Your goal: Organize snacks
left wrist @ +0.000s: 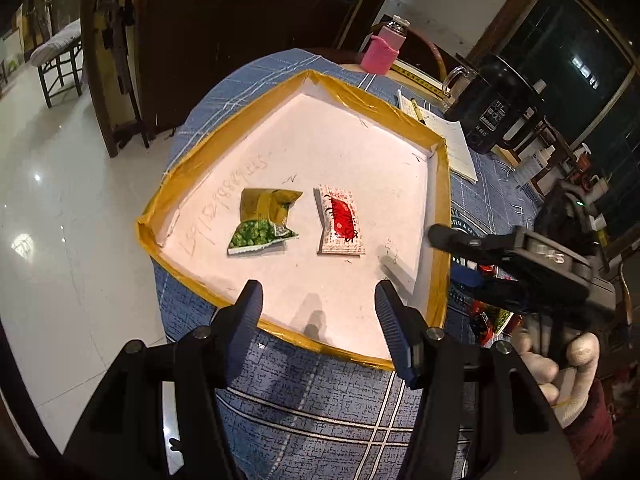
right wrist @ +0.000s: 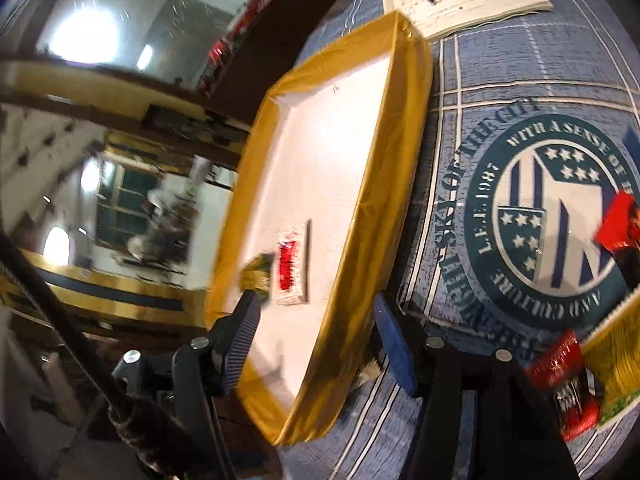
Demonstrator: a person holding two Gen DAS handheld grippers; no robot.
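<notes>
Both claws part-open, empty. Right claw (right wrist: 316,332) straddles tray wall (right wrist: 372,216); sideways pull risks dragging tray, shifting pea packet (left wrist: 262,222).

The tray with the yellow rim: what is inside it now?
Inside the tray lie two snacks, apart: a green pea packet and a white-and-red packet. The rest of the floor is bare, with faint handwriting. Nothing covers them.

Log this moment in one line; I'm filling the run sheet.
tray: pea packet, red-white packet | left gripper: open | right gripper: open, empty
</notes>
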